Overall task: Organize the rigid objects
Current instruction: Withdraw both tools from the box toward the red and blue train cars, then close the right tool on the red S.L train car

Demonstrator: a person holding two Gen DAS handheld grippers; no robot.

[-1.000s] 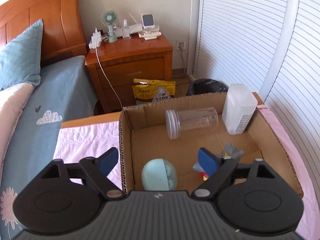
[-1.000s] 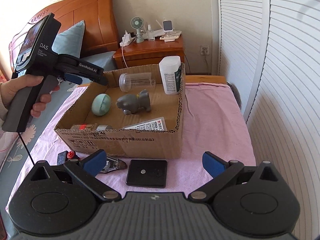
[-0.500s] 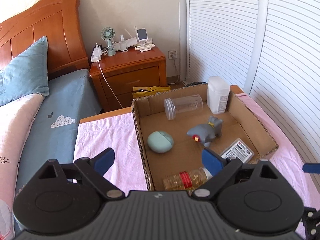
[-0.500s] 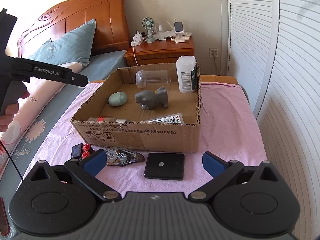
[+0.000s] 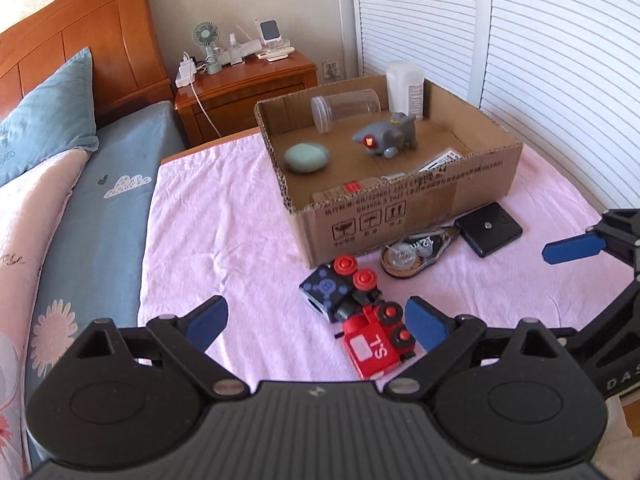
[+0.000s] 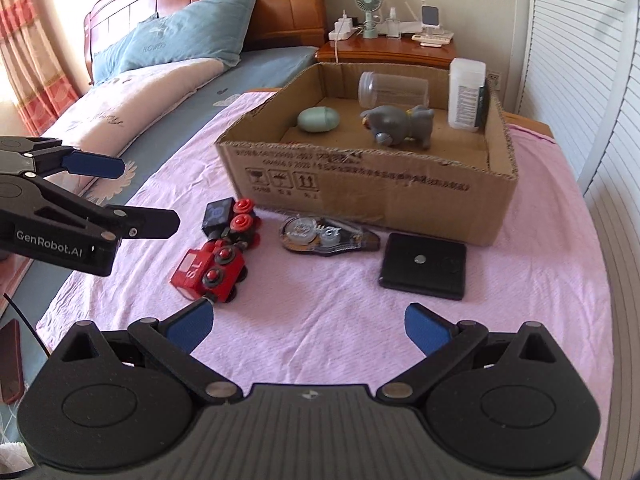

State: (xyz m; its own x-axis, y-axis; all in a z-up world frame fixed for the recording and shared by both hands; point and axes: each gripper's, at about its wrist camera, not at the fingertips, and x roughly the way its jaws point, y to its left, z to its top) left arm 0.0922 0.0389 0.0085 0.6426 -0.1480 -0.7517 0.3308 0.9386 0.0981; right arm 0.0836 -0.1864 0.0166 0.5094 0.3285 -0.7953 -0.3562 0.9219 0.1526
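A cardboard box (image 5: 420,208) (image 6: 360,196) stands on the pink cloth and holds a grey toy animal (image 5: 386,140), a green egg-shaped case (image 5: 306,157), a clear jar (image 5: 346,108) and a white bottle (image 5: 405,88). In front of the box lie a red toy train (image 5: 374,346) (image 6: 210,270), a black-and-blue cube with red knobs (image 5: 330,286), a tape dispenser (image 6: 328,236) and a black square pad (image 6: 424,266). My left gripper (image 5: 316,324) is open and empty, above the cloth beside the train. My right gripper (image 6: 308,326) is open and empty, before the pad.
A wooden nightstand (image 5: 248,84) with a fan and chargers stands behind the box. The bed with a blue pillow (image 6: 180,40) is on the left. White slatted doors (image 5: 540,60) are on the right. A dark phone (image 6: 10,360) lies at the left edge.
Both grippers have pulled back from the box, away from it and toward the near side of the cloth. The train, cube, tape dispenser and pad came into the left view.
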